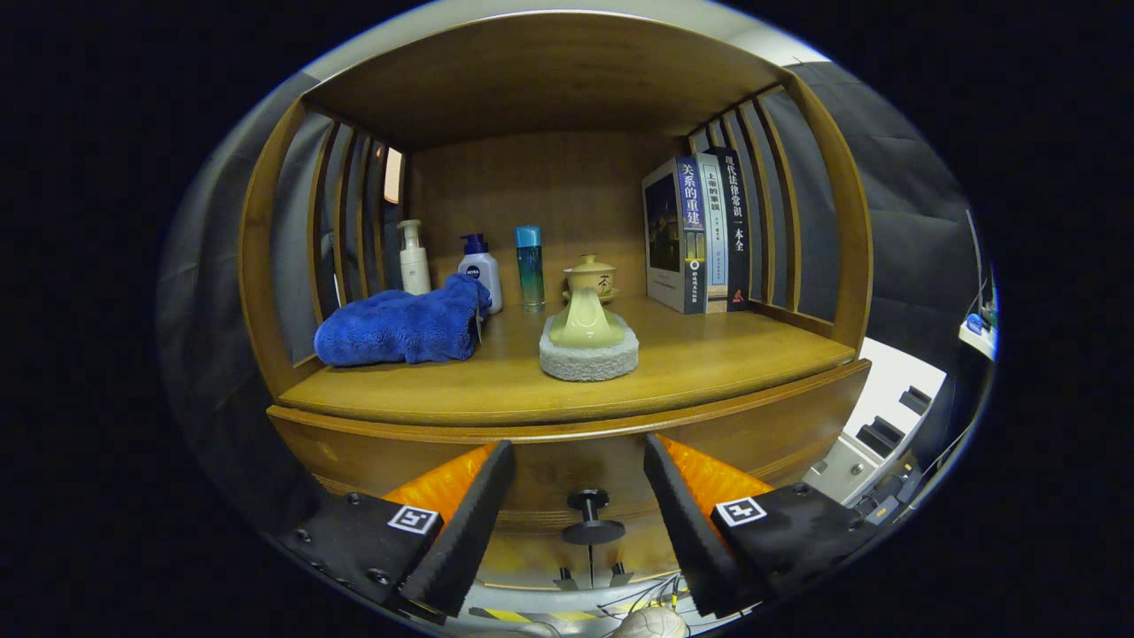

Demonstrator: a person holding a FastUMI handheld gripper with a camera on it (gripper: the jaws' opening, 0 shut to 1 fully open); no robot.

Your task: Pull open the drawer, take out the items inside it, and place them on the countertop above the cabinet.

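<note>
Facing a wooden cabinet (pixel 558 266), the tongs (pixel 580 523) hang with their fingers spread apart, gripping nothing. Between them sits the dark knob (pixel 589 514) of the drawer (pixel 567 461), which is closed and flush under the front edge of the surface (pixel 709 363). On that surface, from the left: a blue towel (pixel 399 326) near the left slats, a white pump bottle (pixel 413 259), a white bottle with a blue cap (pixel 481 268), a slim blue bottle (pixel 530 266), a pale scrubber (pixel 588 341) in front of a lidded cup (pixel 591 275), then books (pixel 695 232) upright against the right slats. Bare wood lies open along the front edge and right of the scrubber.
</note>
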